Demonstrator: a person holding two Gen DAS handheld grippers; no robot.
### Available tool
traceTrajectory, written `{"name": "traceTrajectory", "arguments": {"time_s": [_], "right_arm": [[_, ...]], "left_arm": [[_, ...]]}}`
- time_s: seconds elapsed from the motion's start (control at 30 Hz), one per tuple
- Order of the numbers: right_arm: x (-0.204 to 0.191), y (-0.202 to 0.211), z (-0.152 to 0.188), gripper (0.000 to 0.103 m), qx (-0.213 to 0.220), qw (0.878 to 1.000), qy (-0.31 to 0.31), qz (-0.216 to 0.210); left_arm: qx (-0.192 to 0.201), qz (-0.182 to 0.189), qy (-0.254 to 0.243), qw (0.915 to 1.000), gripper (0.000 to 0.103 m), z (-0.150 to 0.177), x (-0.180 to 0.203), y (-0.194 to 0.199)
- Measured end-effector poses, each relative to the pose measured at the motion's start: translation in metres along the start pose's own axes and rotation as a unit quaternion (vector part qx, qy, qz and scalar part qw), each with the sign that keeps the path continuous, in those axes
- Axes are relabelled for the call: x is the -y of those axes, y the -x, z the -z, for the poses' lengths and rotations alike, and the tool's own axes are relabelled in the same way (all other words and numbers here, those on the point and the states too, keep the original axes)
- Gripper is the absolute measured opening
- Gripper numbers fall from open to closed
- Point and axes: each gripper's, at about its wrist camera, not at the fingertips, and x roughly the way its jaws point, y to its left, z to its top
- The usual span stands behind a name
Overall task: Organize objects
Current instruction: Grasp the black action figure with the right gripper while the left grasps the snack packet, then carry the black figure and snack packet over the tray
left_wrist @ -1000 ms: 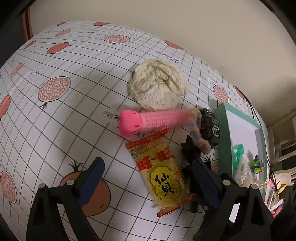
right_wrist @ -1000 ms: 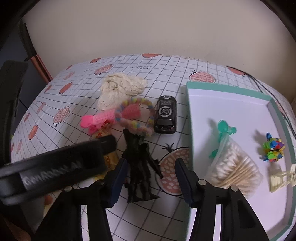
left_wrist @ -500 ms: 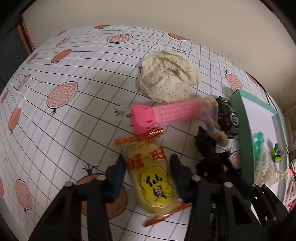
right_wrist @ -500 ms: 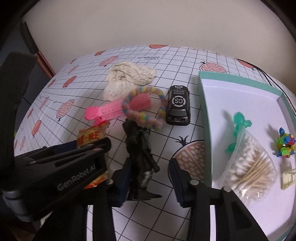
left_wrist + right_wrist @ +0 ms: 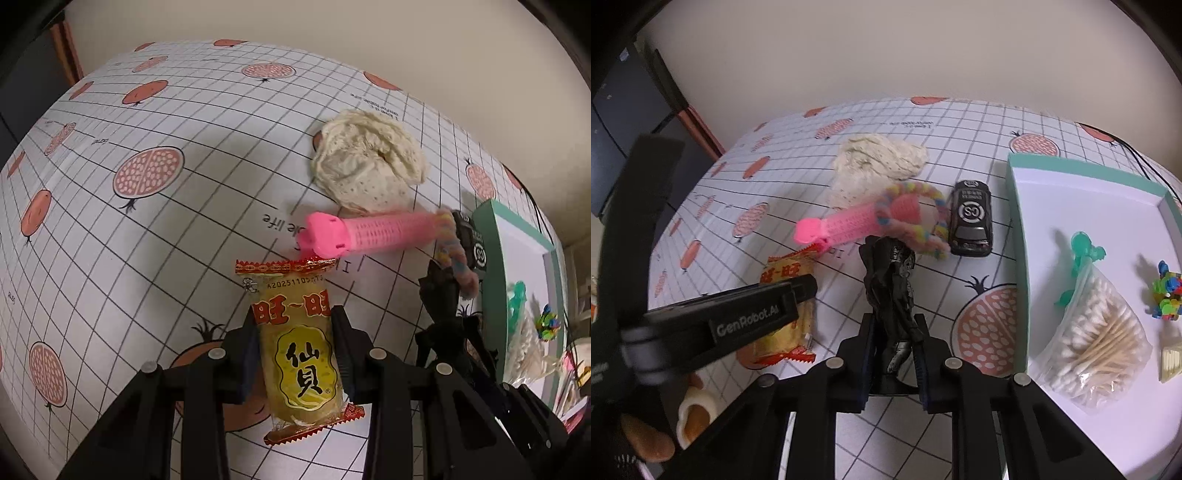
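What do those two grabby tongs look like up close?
Both tongs, left and right, are black plastic with two flat fingers lined with dark blue pads. Round silver screws sit on the knuckles. White "GenRobot.AI" lettering runs along the left tongs' side in the right wrist view.

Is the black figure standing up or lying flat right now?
Lying flat. The black figure stretches along the tablecloth, head toward the pink clip, and the right gripper is closed on its lower half.
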Motion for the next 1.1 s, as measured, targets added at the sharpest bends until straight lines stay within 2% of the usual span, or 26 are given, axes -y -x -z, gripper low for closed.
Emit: {"name": "traceTrajectory", "arguments": {"time_s": [0.17,0.43,0.63,0.77,0.93,1.1], "right_arm": [[-0.005,0.008,0.002,0.021,0.0,1.0,0.011,-0.015],[0.0,0.037,0.002,0.021,0.029,0.999,0.01,-0.039],[0.026,0.063,0.001,0.021,0.062,0.998,-0.014,-0.018],[0.067,0.083,0.007,0.021,0.089,0.994,-0.057,0.02],[0.113,0.097,0.017,0.021,0.101,0.987,-0.095,0.085],[0.14,0.102,0.02,0.021,0.106,0.982,-0.118,0.104]], "left_arm": [[0.005,0.016,0.026,0.9995,0.038,-0.005,-0.01,0.011],[0.033,0.02,0.031,0.9988,0.038,-0.008,-0.01,0.035],[0.061,0.034,0.014,0.9975,0.038,-0.014,0.008,0.051],[0.072,0.059,-0.007,0.9956,0.038,-0.012,0.03,0.066],[0.081,0.08,-0.066,0.9913,0.038,-0.004,0.076,0.075],[0.088,0.117,-0.117,0.9823,0.038,0.005,0.12,0.076]]}}
